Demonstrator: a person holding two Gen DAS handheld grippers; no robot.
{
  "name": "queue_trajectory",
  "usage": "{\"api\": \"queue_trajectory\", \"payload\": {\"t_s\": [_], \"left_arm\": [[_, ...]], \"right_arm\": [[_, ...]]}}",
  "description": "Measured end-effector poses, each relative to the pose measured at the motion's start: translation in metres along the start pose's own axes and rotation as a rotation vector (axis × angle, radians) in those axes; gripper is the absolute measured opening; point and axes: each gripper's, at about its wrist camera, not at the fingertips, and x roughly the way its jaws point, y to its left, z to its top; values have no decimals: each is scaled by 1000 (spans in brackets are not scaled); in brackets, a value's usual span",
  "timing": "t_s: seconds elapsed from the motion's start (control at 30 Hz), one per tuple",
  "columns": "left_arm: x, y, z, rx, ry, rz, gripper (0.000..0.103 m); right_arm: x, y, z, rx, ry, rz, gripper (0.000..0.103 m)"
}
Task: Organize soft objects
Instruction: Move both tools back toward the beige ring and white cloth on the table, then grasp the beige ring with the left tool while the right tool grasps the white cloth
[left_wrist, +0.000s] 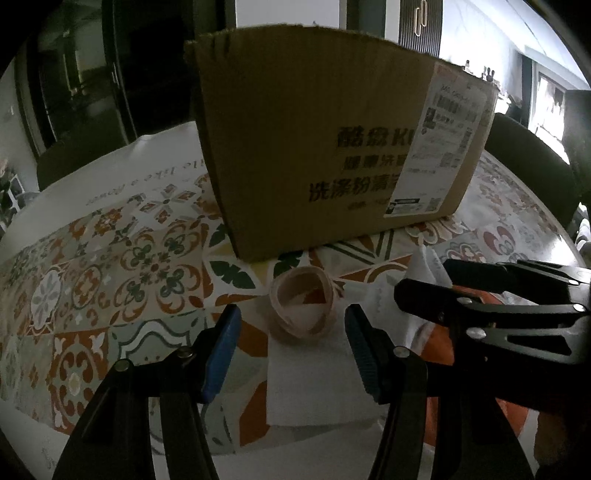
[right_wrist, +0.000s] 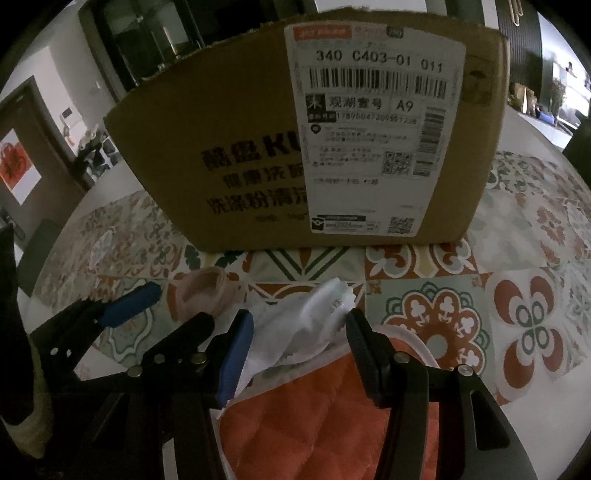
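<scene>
A pale pink rolled band (left_wrist: 301, 306) lies on a white folded cloth (left_wrist: 310, 384) just ahead of my open, empty left gripper (left_wrist: 291, 321). It also shows in the right wrist view (right_wrist: 207, 291). A crumpled white cloth (right_wrist: 306, 325) lies on an orange quilted pad (right_wrist: 325, 417) between the fingers of my open right gripper (right_wrist: 299, 328). The right gripper also shows in the left wrist view (left_wrist: 424, 280). A brown cardboard box (left_wrist: 332, 147) stands upright behind them; it fills the far side of the right wrist view (right_wrist: 258, 166).
The table (left_wrist: 92, 277) has a patterned tile-print cover, with open stretches to the left and to the right (right_wrist: 517, 314). A dark chair back (left_wrist: 528, 162) stands beyond the far right edge. The left gripper's fingers (right_wrist: 129, 302) lie close beside the right gripper.
</scene>
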Motion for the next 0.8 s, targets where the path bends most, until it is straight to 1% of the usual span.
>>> {"api": "queue_trajectory", "payload": {"t_s": [0.03, 0.1, 0.13, 0.2, 0.23, 0.27, 0.3, 0.33, 0.37, 0.4, 0.47, 0.7, 0.8], "left_arm": [[3, 1, 1, -3, 8, -1, 57], [8, 1, 0, -7, 21, -4, 55], [9, 1, 0, -6, 24, -1, 49], [12, 2, -1, -13, 35, -6, 41], [12, 2, -1, -19, 37, -13, 38], [11, 2, -1, -24, 35, -17, 35], [11, 2, -1, -25, 32, -16, 28], [10, 1, -1, -23, 30, -13, 23], [10, 1, -1, -23, 28, -12, 20], [10, 1, 0, -27, 27, -12, 14], [8, 1, 0, -34, 20, -17, 10], [-19, 2, 3, -54, -46, 13, 9], [-30, 2, 5, -68, -60, 21, 9]], "right_arm": [[1, 0, 0, 2, 2, 3, 52], [3, 1, 1, -6, 5, -1, 42], [4, 2, 1, -12, 7, -3, 39], [6, 3, 1, -25, 15, -11, 29], [8, 3, 0, -30, 17, -17, 27], [9, 4, 0, -36, 19, -16, 21], [10, 5, -1, -40, 18, -19, 14], [10, 5, -2, -42, 15, -20, 14], [10, 5, -2, -47, 13, -19, 13], [9, 6, -2, -51, 8, -21, 12], [7, 7, -3, -62, -2, -25, 11], [-11, 6, -2, -62, -45, -13, 10], [-20, 6, -1, -59, -67, -6, 10]]}}
